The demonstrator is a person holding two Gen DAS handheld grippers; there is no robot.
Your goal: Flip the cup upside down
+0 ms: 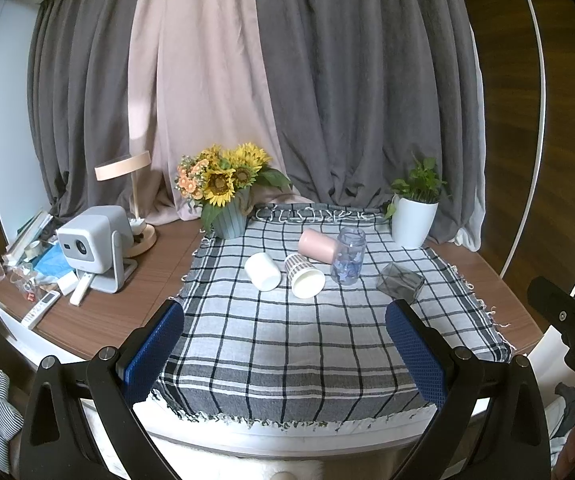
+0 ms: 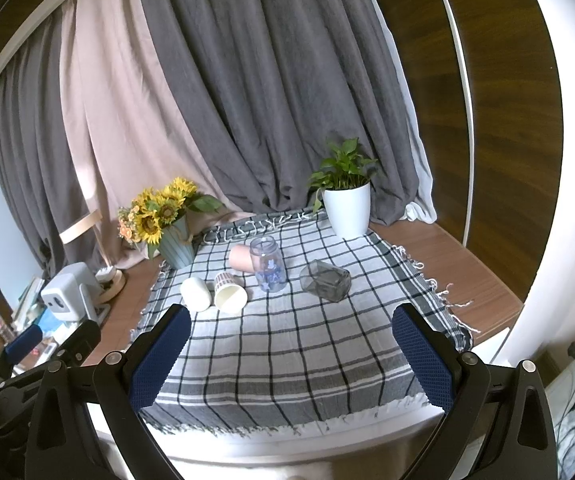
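Note:
Several cups sit on the checked cloth [image 1: 287, 340]. A white cup [image 1: 262, 271] [image 2: 195, 294], a striped paper cup [image 1: 304, 275] [image 2: 229, 293] and a pink cup [image 1: 317, 245] [image 2: 241, 257] lie on their sides. A clear jar with blue print [image 1: 349, 256] [image 2: 268, 265] stands upright. A dark angular glass [image 1: 400, 282] [image 2: 325, 280] lies tipped. My left gripper [image 1: 285, 350] is open and empty, near the cloth's front. My right gripper [image 2: 291, 356] is open and empty, also at the front.
A sunflower vase [image 1: 229, 222] [image 2: 175, 250] stands at the cloth's back left, a white plant pot [image 1: 413, 222] [image 2: 346, 210] at the back right. A projector [image 1: 91, 246], lamp [image 1: 125, 168], remotes and clutter fill the desk's left. Curtains hang behind.

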